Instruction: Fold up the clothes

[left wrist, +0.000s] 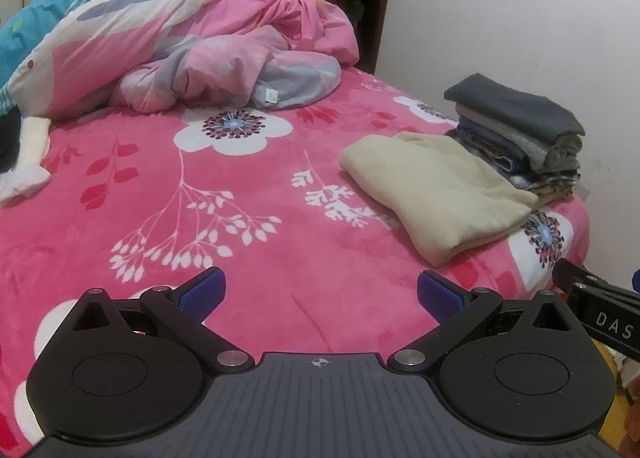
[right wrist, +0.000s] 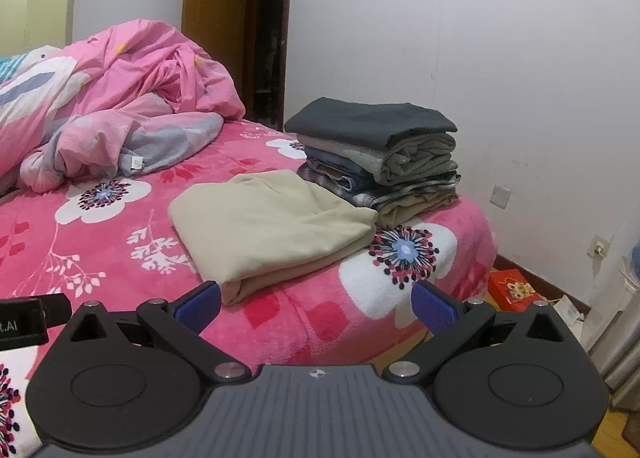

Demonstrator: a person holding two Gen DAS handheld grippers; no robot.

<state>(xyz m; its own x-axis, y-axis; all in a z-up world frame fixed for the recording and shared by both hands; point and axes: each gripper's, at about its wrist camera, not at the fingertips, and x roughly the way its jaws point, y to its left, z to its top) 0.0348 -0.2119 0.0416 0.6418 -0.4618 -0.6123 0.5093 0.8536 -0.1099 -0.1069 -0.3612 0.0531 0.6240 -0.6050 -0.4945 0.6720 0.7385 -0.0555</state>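
Both views show empty, wide-spread jaws. From the left wrist, the left gripper (left wrist: 321,292) hovers over the pink blanket (left wrist: 248,225), the folded beige garment (left wrist: 436,189) well ahead. From the right wrist, the right gripper (right wrist: 316,304) nears it beside the stack (right wrist: 380,153); a one-sided lift could unfold it.

Plush fleece blanket (left wrist: 248,225), matt cloth garment (right wrist: 264,221)

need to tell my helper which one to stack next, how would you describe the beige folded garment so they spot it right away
Look at the pink floral bed, at the corner nearest the white wall. A stack of folded clothes sits there, and the beige folded garment lies beside it. It is the only pale, single piece lying flat, not part of the stack.
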